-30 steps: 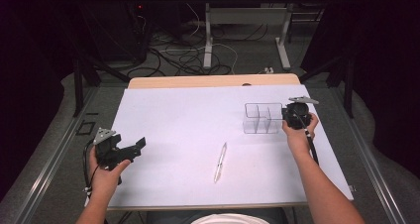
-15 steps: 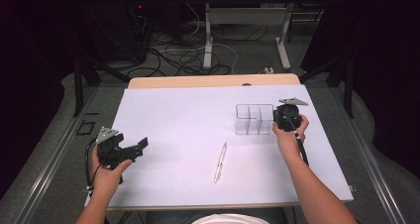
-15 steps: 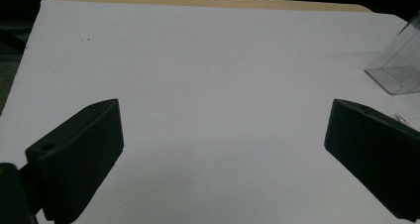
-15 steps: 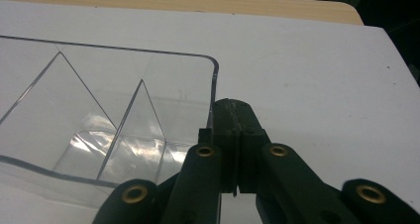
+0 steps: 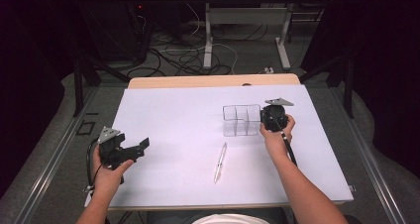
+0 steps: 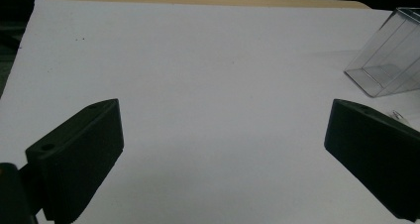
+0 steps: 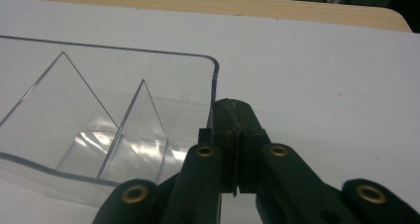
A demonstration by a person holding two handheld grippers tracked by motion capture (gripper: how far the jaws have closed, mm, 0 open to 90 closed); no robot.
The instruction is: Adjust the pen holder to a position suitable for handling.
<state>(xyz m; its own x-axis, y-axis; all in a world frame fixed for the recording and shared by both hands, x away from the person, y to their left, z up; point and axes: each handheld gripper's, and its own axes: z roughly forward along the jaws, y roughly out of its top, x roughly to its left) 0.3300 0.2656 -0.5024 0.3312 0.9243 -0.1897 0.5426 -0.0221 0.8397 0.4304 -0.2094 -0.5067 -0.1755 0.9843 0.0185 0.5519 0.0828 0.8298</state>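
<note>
Organizer [image 5: 241, 120] leftward, right gripper [image 7: 233, 116] clamped

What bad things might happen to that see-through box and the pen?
The right gripper, jaws shut, presses against the wall of the clear organizer; pushed by one side, the light box might tip or twist. The pen lies loose in front of the box, so the box or the person's forearm might bump it and send it rolling. The left gripper sits open, far away, no help.
</note>
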